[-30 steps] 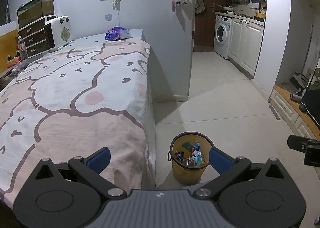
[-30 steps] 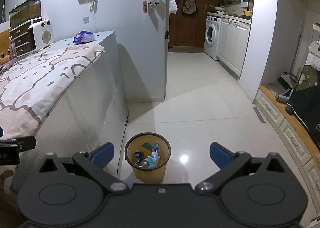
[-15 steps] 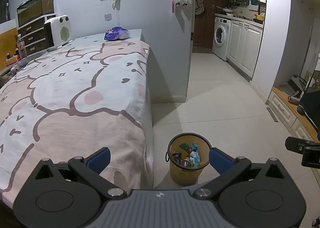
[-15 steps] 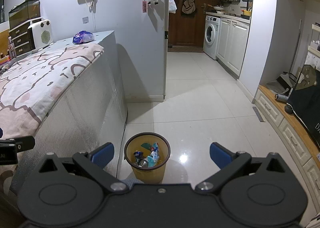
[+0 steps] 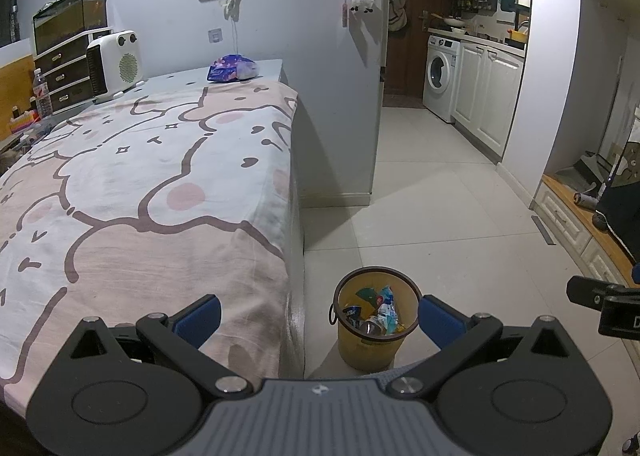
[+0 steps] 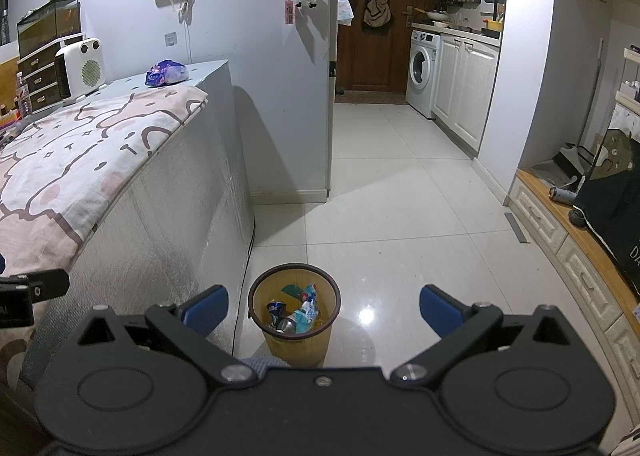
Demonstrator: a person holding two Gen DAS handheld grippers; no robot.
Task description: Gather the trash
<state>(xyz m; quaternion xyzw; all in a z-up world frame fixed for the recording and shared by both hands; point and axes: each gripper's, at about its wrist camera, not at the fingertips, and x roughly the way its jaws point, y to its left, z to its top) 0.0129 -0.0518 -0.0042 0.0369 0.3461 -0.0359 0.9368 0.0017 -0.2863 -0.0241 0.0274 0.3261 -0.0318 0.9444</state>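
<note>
Both the left gripper (image 5: 318,318) and the right gripper (image 6: 322,310) hung wide open, empty, above the yellow bin (image 6: 295,316) of trash beside the bed (image 5: 140,184).

Matte black plastic on both the left gripper (image 5: 319,319) and right gripper (image 6: 323,309), blue rubbery-looking pads (image 5: 199,319), shiny metal rivets. Translucent yellow plastic waste bin (image 6: 295,321) with crinkly glossy wrappers inside. Glossy white floor tiles (image 6: 400,216), glare and all. Soft matte cotton-looking bedsheet (image 5: 140,184). Shiny purple snack bag (image 5: 233,68). Smooth white plastic heater (image 5: 115,65).
</note>
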